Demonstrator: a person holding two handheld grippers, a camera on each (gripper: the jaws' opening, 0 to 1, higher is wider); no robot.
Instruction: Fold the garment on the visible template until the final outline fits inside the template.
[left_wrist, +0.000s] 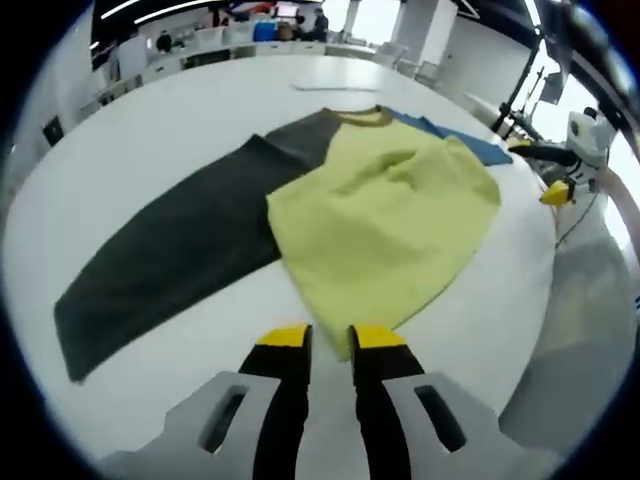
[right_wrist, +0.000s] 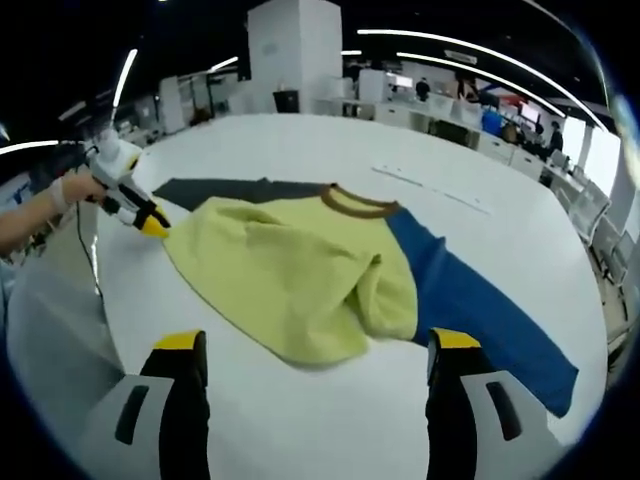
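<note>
A shirt (left_wrist: 375, 215) lies on a white table (left_wrist: 150, 130), its yellow-green body rumpled and partly folded over itself. A brown collar (left_wrist: 365, 118) marks the neck end, which points toward the table's far edge in both views.

In the left gripper view the left gripper (left_wrist: 330, 340) sits low over the near edge, its yellow-tipped jaws nearly together with a narrow gap and nothing between them; the shirt's hem lies just beyond the tips. This view shows the dark grey sleeve (left_wrist: 170, 255) at full length, spread flat and running out toward the table's left edge. The blue sleeve (left_wrist: 465, 142) shows here as a short strip past the body's far side. The right gripper (left_wrist: 557, 193) enters from the right, near the table's right edge, its yellow tip close to the cloth; whether it touches cannot be told here.

In the right gripper view the right gripper (right_wrist: 315, 355) has its jaws wide apart, empty, hovering before the hem. Here the blue sleeve (right_wrist: 480, 310) stretches long and flat toward the near right edge, while the grey sleeve (right_wrist: 235, 190) is a thin band behind the body. The left gripper (right_wrist: 140, 215) comes in from the left, held by a hand (right_wrist: 75, 187), its tip at the shirt's left edge. A faint line (right_wrist: 430, 188) crosses the table beyond the collar. Desks and people stand in the background.
</note>
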